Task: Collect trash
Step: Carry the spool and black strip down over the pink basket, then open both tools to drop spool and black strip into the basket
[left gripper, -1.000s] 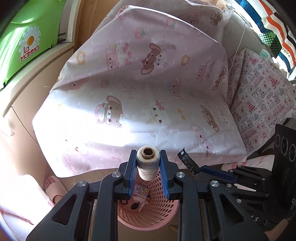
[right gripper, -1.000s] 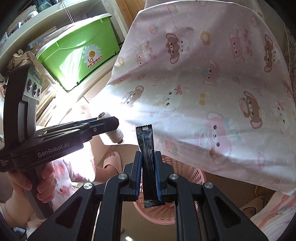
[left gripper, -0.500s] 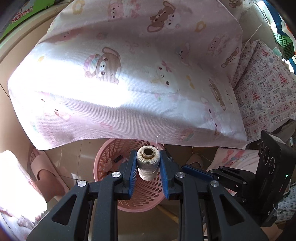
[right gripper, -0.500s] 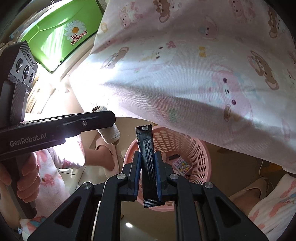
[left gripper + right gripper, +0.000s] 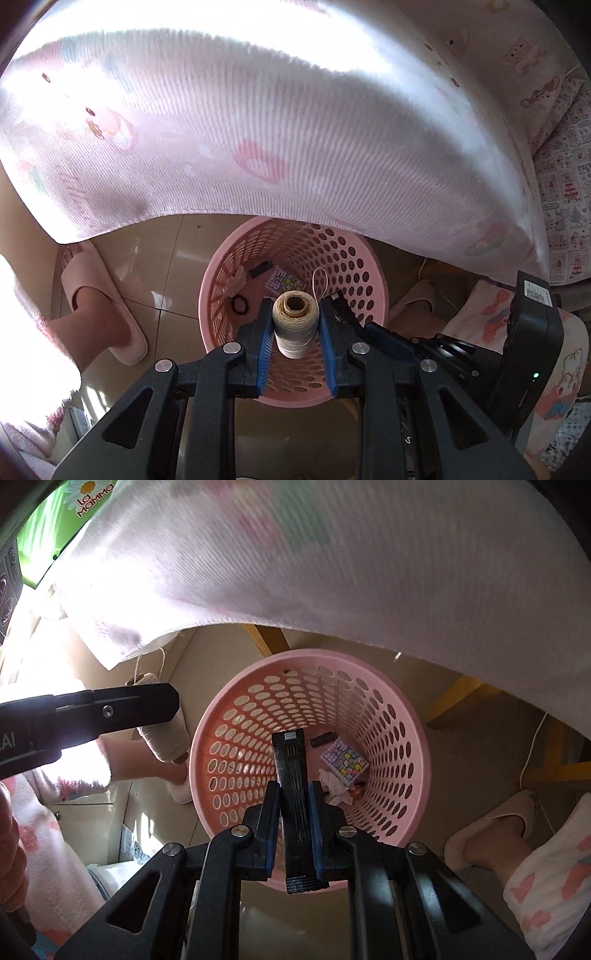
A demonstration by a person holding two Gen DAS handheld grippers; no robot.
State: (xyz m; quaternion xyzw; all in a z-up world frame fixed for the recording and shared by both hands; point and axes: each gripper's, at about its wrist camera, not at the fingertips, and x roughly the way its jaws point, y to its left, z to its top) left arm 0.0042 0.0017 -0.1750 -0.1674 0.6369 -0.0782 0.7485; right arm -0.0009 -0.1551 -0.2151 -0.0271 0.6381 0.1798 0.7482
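Observation:
My left gripper [image 5: 295, 314] is shut on a beige thread spool [image 5: 295, 325] and holds it above the mouth of a pink perforated basket [image 5: 373, 273]. My right gripper [image 5: 294, 790] is shut on a flat black sachet [image 5: 291, 771] and holds it over the same basket [image 5: 413, 738]. The spool also shows in the right wrist view [image 5: 164, 734], just left of the basket rim. Small trash lies at the basket bottom: a colourful wrapper [image 5: 343, 762], a black piece [image 5: 322, 740] and crumpled paper [image 5: 334, 786].
A pink bear-print sheet [image 5: 295, 129] hangs low over the basket's far side. Feet in pink slippers stand left [image 5: 99, 299] and right [image 5: 491, 830] of the basket on the tiled floor. A green box [image 5: 48, 528] sits at the upper left.
Both grippers have tilted down and come lower over the basket, which now fills the middle of both views. Each still holds its item.

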